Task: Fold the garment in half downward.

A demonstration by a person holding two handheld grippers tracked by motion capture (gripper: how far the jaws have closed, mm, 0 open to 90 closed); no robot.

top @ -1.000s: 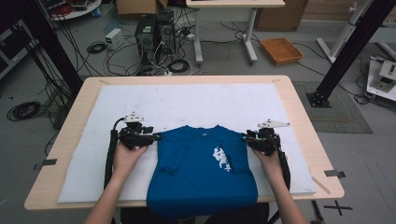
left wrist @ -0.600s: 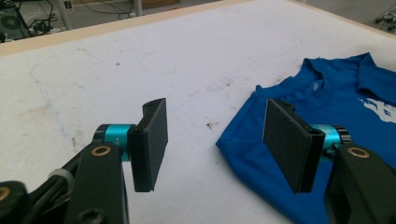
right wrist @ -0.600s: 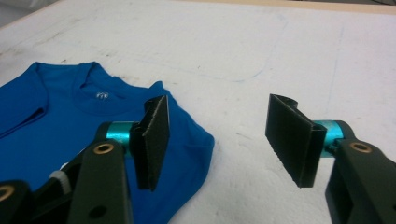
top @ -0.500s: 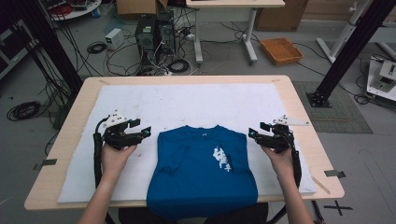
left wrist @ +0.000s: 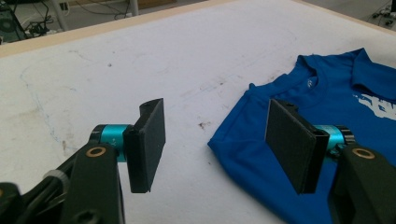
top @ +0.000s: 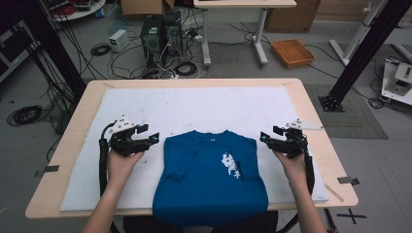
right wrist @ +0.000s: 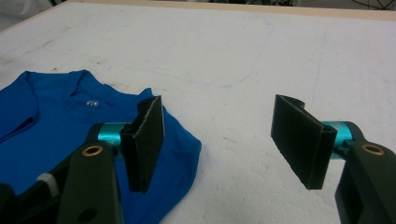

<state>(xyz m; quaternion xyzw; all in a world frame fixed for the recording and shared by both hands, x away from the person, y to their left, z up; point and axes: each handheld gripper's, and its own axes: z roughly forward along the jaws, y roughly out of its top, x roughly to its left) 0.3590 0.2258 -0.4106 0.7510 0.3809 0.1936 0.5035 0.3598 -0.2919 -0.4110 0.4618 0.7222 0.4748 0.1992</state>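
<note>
A blue T-shirt [top: 209, 184] with a white chest print lies flat on the white mat [top: 194, 104]. Its sleeves are folded inward and its hem hangs over the table's front edge. My left gripper [top: 151, 134] hovers just left of the shirt's shoulder. Its jaws have just been opening, and in the left gripper view the left gripper [left wrist: 215, 140] stands open with nothing between its pads, the shirt [left wrist: 289, 88] lying beyond. My right gripper [top: 268, 135] hovers just right of the other shoulder. Its jaws have also just been opening, and the right gripper [right wrist: 219, 140] is open and empty beside the shirt [right wrist: 56, 126].
The mat covers most of the wooden table [top: 311, 111], with bare mat behind the shirt and on both sides. Beyond the far edge, on the floor, are computer towers [top: 160, 34], loose cables and an orange tray [top: 293, 52]. A black frame post [top: 359, 53] stands at right.
Both grippers were at the shirt's shoulders a second ago. They have opened, let the fabric go and drawn outward, left to the left and right to the right. The shirt stays put.
</note>
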